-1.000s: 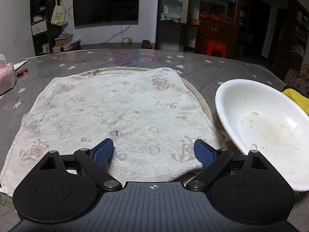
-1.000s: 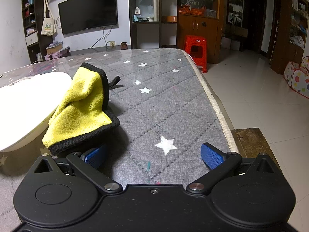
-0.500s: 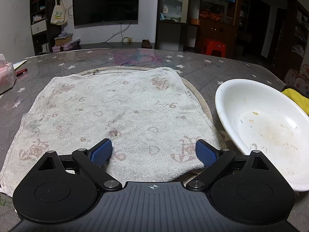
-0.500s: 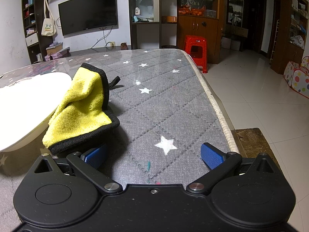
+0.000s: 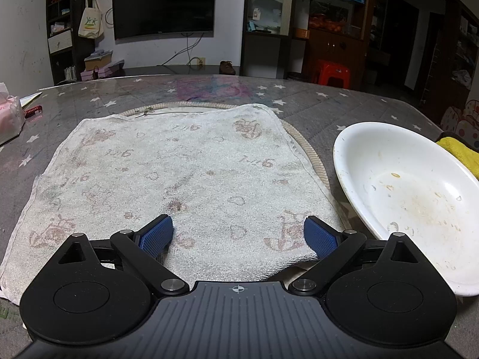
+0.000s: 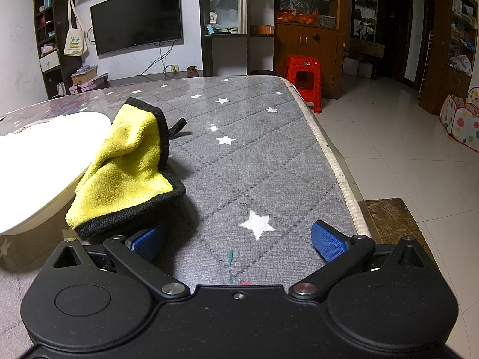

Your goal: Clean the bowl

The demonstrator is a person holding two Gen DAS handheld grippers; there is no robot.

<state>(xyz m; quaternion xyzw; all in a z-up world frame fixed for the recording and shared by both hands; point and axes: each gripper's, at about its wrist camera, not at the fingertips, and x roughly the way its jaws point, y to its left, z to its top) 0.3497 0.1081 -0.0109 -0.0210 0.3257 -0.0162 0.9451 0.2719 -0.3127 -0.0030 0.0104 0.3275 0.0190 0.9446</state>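
**Clean bowl: pre-grasp, both tools idle**

Left gripper: jaws spread wide, nothing between them, low over the near edge of a stained white towel. Right gripper: jaws likewise apart and empty, over the grey star-print tablecloth.

Bowl: white, shallow, sits on the table just right of the towel; brownish residue and droplets on its inner floor. Yellow cloth with black trim lies crumpled against the bowl's far side, its near corner just ahead of the right gripper's left finger.

Judgement: wiping not begun. Next move likely calls for the right gripper to shift left and close on the cloth, and the left to steady the bowl's rim.

Writing: faded towel print, unreadable; tote bag logo too small to read.
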